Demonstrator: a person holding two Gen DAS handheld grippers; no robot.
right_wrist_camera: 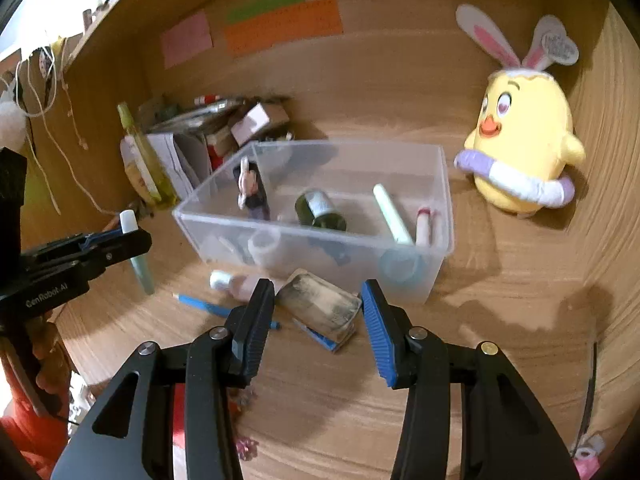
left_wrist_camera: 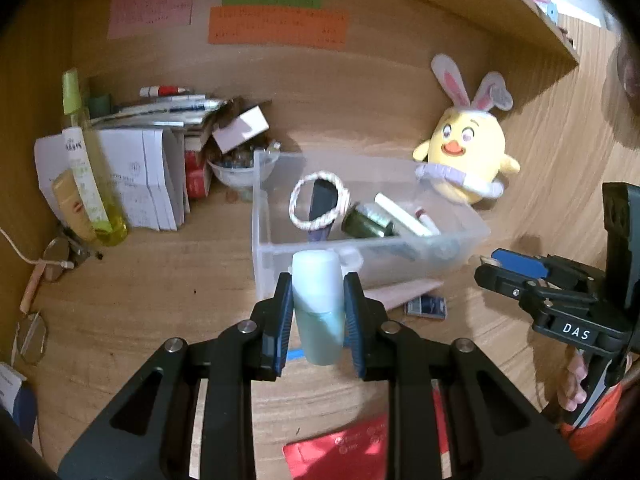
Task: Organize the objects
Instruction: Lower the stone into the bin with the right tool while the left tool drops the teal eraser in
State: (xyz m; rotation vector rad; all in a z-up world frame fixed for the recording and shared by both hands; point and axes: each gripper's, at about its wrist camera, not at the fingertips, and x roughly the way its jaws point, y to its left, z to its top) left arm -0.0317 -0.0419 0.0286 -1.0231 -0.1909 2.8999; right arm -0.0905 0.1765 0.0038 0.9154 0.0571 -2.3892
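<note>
Left wrist view: left gripper (left_wrist_camera: 319,312) clamps pale-green white-capped plastic bottle (left_wrist_camera: 319,304); clear plastic bin (left_wrist_camera: 264,248) ahead. Right gripper (right_wrist_camera: 318,328) holds grey rectangular block (right_wrist_camera: 320,308) w/ loose-looking contact (may drop).

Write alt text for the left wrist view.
The left hand-held gripper is shut on a pale green bottle, held upright before a clear plastic box of small items on a wooden desk. A yellow plush chick sits behind the box.
</note>
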